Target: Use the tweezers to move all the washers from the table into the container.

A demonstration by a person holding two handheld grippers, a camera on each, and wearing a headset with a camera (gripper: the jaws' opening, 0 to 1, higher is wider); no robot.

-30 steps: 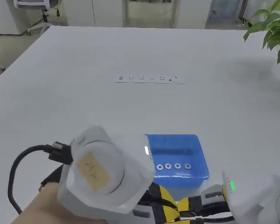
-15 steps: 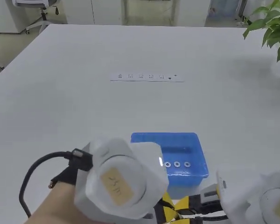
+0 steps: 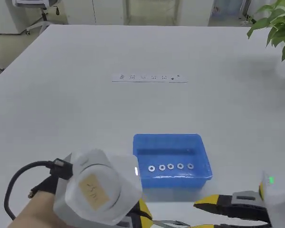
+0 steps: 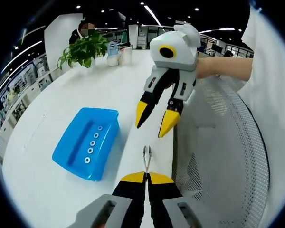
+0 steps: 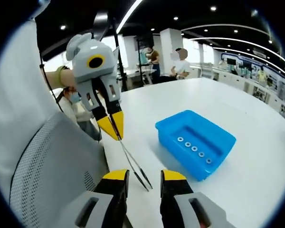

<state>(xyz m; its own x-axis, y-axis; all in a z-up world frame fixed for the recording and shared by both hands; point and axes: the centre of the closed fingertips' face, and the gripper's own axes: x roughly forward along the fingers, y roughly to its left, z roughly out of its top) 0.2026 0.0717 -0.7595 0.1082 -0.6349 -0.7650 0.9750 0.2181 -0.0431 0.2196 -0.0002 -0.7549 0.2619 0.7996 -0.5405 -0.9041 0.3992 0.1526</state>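
Note:
A blue container (image 3: 168, 145) stands near the table's front edge with several washers (image 3: 171, 166) in a row inside it. My left gripper (image 3: 146, 214) is at the bottom left, in front of the container. Its jaws (image 4: 146, 176) are shut on thin metal tweezers (image 4: 146, 159) that point forward. My right gripper (image 3: 205, 204) is at the bottom right, open and holding nothing. In the right gripper view the tweezers (image 5: 132, 164) slant down from the left gripper (image 5: 113, 127), and their tips end between my right gripper's (image 5: 145, 179) open fingers. The container (image 5: 195, 140) lies to their right.
A white power strip (image 3: 149, 78) lies on the table (image 3: 76, 104) farther back. A green plant (image 3: 275, 26) stands at the back right. A grey mesh chair back (image 4: 218, 156) is close to the table's front edge. People stand in the background.
My left gripper has moved down and left, which uncovers the whole row of washers. My right gripper has drawn away to the right. The head camera has shifted slightly.

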